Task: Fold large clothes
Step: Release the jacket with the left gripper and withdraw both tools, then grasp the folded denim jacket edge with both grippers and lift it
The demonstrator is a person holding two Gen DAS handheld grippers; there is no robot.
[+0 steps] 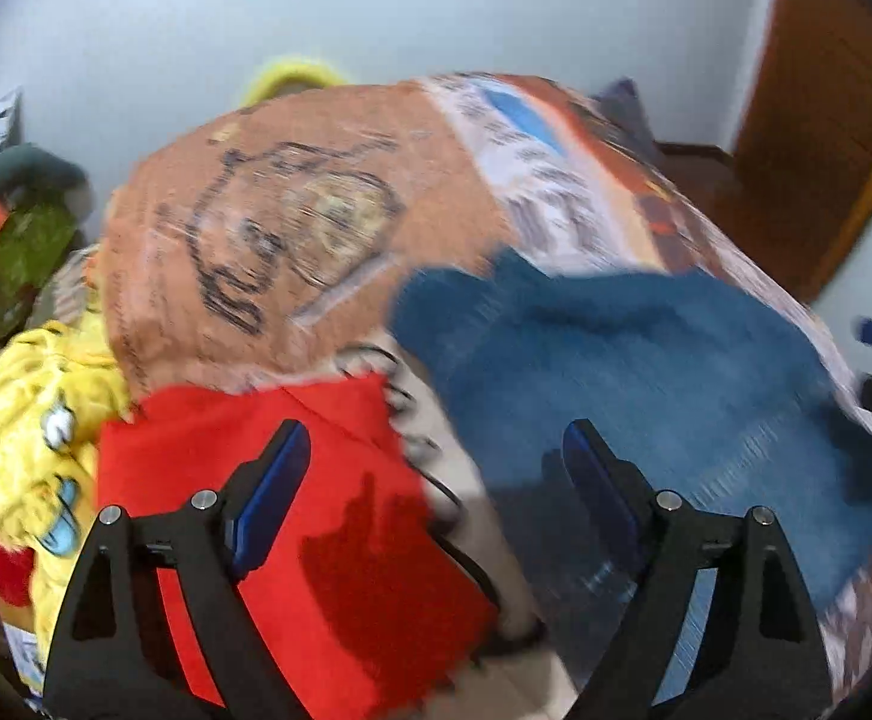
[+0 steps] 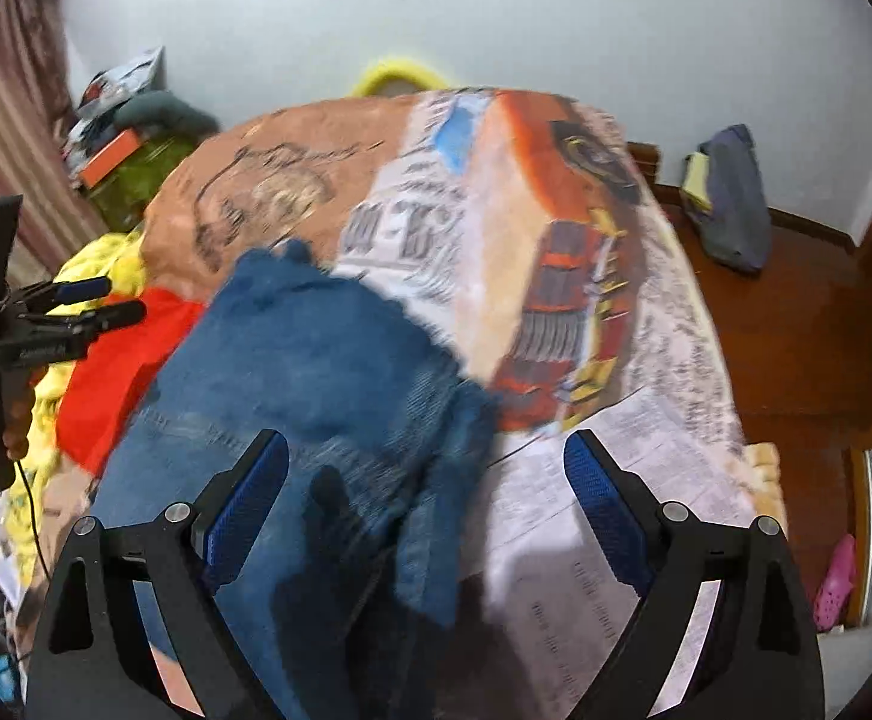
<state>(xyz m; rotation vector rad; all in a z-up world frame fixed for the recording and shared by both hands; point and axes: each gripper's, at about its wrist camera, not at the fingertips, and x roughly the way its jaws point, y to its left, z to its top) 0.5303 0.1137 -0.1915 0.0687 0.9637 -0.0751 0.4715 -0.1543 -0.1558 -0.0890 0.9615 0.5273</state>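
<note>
Printed bedspread [image 2: 556,228], jeans [image 2: 315,372] below spread jaws

Both fisheye views were evenly and brightly lit, with dark vignetted corners and walls bowed toward the edges. Motion blur smeared the blue jeans [image 2: 315,372] and the printed bedspread [image 2: 556,276] beyond them, more heavily in the left wrist view. Gripper-shaped shadows fell dark on the jeans and on the red cloth [image 1: 315,510] beside them.

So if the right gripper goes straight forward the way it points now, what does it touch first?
Most likely the blue jeans lying on the bed: their crumpled edge sits between the fingers of the open right gripper. Depth is unclear, so it could land on the printed bedcover beside them.
</note>
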